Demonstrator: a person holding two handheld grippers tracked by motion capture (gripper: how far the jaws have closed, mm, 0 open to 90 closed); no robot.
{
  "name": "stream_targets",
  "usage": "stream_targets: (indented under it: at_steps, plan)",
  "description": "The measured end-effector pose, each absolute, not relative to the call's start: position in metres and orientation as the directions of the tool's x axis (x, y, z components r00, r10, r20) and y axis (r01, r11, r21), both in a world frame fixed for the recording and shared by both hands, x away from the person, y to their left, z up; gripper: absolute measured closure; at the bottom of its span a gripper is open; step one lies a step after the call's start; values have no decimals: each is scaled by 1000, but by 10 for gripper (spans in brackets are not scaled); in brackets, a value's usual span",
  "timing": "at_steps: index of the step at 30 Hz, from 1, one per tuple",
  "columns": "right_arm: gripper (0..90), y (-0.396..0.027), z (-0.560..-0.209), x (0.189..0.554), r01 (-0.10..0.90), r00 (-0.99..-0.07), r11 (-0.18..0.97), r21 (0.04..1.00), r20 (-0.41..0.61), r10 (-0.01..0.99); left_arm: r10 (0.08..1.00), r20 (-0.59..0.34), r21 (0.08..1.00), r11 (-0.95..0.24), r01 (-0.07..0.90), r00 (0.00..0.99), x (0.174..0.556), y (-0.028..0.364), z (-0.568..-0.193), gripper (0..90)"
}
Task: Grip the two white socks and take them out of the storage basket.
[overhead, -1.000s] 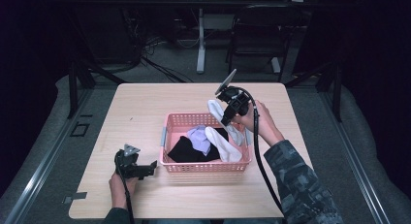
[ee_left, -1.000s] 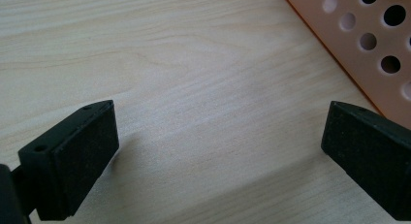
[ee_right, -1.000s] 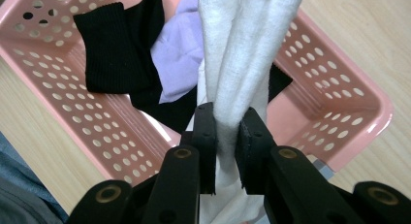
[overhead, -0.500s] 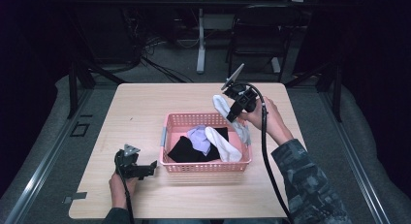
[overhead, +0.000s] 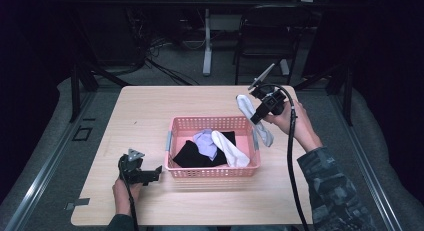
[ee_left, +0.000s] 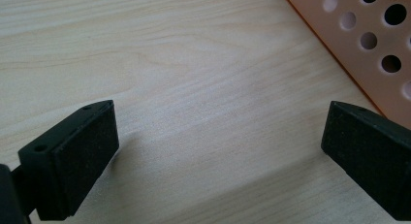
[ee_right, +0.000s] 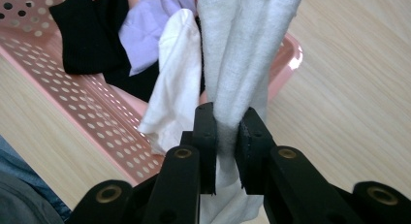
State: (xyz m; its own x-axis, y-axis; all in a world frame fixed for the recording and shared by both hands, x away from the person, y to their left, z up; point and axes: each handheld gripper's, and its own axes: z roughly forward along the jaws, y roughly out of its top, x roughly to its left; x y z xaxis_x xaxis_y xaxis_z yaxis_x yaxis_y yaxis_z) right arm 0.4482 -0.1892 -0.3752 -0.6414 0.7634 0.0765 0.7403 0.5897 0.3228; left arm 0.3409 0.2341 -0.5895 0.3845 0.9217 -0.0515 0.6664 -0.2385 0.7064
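Observation:
A pink perforated basket (overhead: 179, 123) stands mid-table and holds a black garment (overhead: 190, 154), a lilac sock (overhead: 204, 141) and a white sock (overhead: 230, 150). Above the basket's far right corner my right gripper (overhead: 253, 114) is shut on a grey-white sock (overhead: 247, 108), which hangs down over the rim. In the right gripper view that sock (ee_right: 237, 64) is pinched between the pads of my right gripper (ee_right: 227, 136), with the basket (ee_right: 82, 112) behind it. My left gripper (overhead: 155, 173) rests low on the table left of the basket; its jaws stand wide apart in the left gripper view (ee_left: 218, 141) with bare wood between them.
The wooden table (overhead: 150, 106) has bare room on all sides of the basket. The basket's wall (ee_left: 368, 40) is close to the left gripper's right jaw. Chairs, stands and cables fill the dark floor beyond the far edge.
My right gripper has carried the grey-white sock up and to the right, from over the basket toward its far right corner. The left gripper has kept still.

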Motion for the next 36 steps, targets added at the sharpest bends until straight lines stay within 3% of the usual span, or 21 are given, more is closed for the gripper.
stream_targets:
  at_steps: [19, 36]
  plan:
    - [807, -257, -395, 441, 807, -554, 501, 314, 105, 826, 922, -52, 705, -238, 668, 384, 341, 234, -589, 0]
    - [808, -284, -466, 441, 875, -460, 414, 251, 165, 872, 922, -50, 704, -240, 669, 383, 341, 234, -590, 0]
